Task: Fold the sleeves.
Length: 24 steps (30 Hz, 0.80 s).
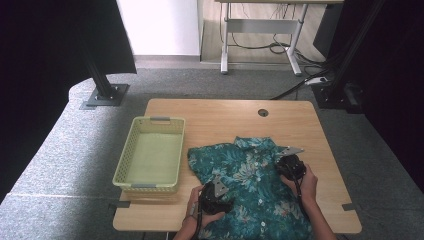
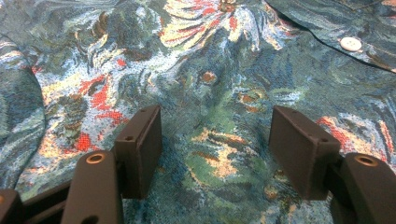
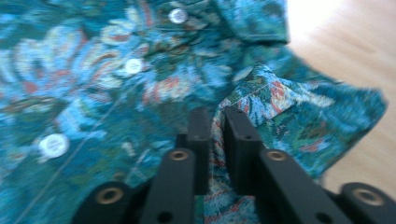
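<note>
A teal floral short-sleeved shirt (image 1: 250,175) lies spread on the wooden table (image 1: 225,117), its front with white buttons (image 3: 133,66) facing up. My left gripper (image 1: 212,197) is on the shirt's lower left part. It is open, its jaws wide apart with flat cloth (image 2: 210,70) between them (image 2: 217,140). My right gripper (image 1: 290,167) is at the shirt's right sleeve. Its jaws (image 3: 217,126) stand slightly parted, with a raised fold of the sleeve (image 3: 280,102) loosely between them. This view is blurred.
A pale green plastic basket (image 1: 159,120) sits on the table's left side, close to the shirt's left sleeve. Bare wood lies behind the shirt, with a cable hole (image 1: 263,112) near the far edge. Black frame posts (image 1: 102,82) stand on the floor beyond.
</note>
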Each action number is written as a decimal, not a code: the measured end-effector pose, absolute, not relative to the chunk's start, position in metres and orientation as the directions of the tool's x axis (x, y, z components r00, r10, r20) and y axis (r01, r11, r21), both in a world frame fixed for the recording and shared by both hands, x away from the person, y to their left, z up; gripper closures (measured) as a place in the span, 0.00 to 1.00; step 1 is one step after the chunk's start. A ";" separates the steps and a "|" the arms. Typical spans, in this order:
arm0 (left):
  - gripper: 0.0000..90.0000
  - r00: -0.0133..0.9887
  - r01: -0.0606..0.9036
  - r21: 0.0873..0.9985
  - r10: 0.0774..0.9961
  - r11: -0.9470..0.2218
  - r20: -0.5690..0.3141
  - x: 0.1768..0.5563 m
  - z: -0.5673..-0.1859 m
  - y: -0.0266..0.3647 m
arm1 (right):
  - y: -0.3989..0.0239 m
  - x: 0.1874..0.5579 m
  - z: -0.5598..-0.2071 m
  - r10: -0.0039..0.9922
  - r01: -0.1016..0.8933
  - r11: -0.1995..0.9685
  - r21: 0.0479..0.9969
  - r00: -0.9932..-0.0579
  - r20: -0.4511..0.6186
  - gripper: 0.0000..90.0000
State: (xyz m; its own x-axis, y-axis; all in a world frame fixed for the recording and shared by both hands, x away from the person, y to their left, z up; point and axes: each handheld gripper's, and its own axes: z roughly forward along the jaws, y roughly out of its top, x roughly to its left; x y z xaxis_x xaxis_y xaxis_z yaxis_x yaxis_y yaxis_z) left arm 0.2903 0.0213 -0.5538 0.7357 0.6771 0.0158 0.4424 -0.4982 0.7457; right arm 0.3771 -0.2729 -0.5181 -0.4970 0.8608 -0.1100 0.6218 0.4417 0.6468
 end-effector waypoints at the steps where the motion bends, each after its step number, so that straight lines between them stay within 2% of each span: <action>1: 0.39 0.736 0.443 0.746 0.677 -0.498 0.015 0.290 -0.554 0.021 | -0.276 0.375 -0.517 0.858 0.615 0.424 0.665 -0.507 -0.078 0.77; 5: 0.39 0.736 0.443 0.745 0.676 -0.499 0.015 0.290 -0.554 0.021 | -0.296 0.363 -0.502 0.859 0.581 0.355 0.732 -0.512 -0.010 0.59; 8: 0.39 0.736 0.443 0.745 0.676 -0.499 0.016 0.290 -0.554 0.021 | -0.313 0.353 -0.494 0.863 0.576 0.308 0.757 -0.505 0.034 0.55; 15: 0.39 0.736 0.443 0.745 0.677 -0.498 0.015 0.290 -0.554 0.021 | -0.344 0.341 -0.507 0.877 0.631 0.281 0.723 -0.474 0.073 0.55; 21: 0.39 0.736 0.443 0.745 0.677 -0.498 0.015 0.290 -0.554 0.021 | -0.352 0.332 -0.528 0.879 0.661 0.290 0.692 -0.471 0.081 0.55; 23: 0.39 0.736 0.443 0.745 0.677 -0.499 0.015 0.290 -0.554 0.021 | -0.353 0.330 -0.533 0.882 0.668 0.302 0.681 -0.467 0.067 0.59; 24: 0.39 0.736 0.443 0.745 0.677 -0.499 0.016 0.290 -0.554 0.021 | -0.353 0.329 -0.534 0.884 0.670 0.306 0.677 -0.464 0.060 0.65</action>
State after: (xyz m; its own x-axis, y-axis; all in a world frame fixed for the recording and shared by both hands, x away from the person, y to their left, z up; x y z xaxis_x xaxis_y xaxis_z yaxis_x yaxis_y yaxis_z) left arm 0.2903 0.0213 -0.5537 0.7361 0.6767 0.0157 0.4426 -0.4988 0.7452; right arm 0.3288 -0.3530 -0.5344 -0.4640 0.8838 0.0599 0.6696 0.3056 0.6769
